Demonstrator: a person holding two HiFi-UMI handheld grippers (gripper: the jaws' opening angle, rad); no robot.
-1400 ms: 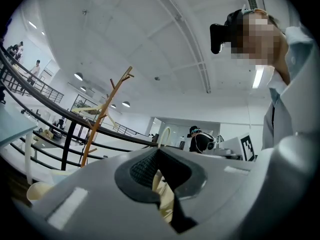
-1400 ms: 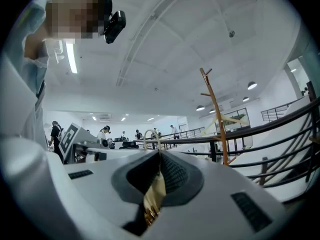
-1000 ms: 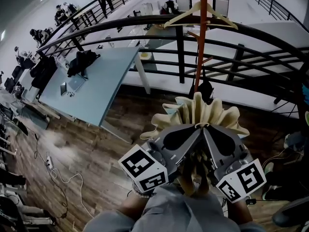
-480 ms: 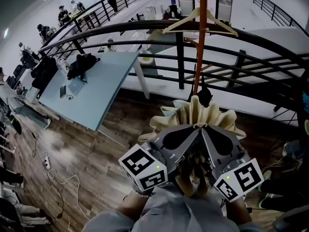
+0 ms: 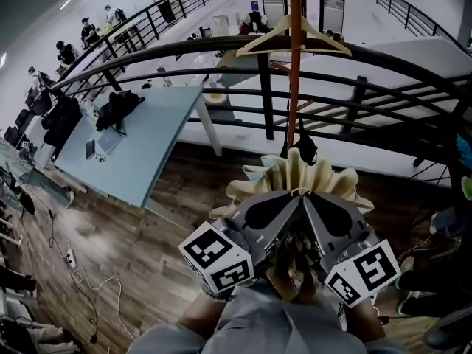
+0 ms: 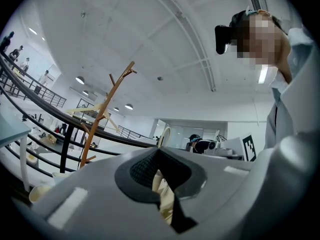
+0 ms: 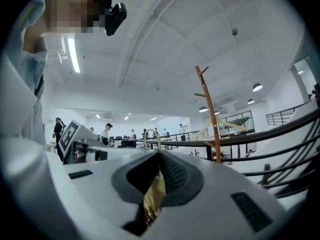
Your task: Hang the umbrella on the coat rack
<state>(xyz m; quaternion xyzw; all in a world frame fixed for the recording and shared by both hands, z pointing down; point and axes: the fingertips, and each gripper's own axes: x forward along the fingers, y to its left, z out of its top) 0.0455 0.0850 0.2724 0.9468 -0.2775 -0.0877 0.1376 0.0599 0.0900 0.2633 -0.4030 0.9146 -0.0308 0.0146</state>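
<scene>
The left hand-held gripper and the right hand-held gripper meet tip to tip, each with its jaws closed on the cream umbrella. Folded fabric is pinched between the pads in both gripper views. The umbrella's pleats fan out beyond the jaws, held up in the air just short of the orange coat rack. A wooden hanger hangs on the rack, which stands against a dark railing. A pale bench stands well to the left.

Cream, ruffled umbrella near the foot of orange coat rack
</scene>
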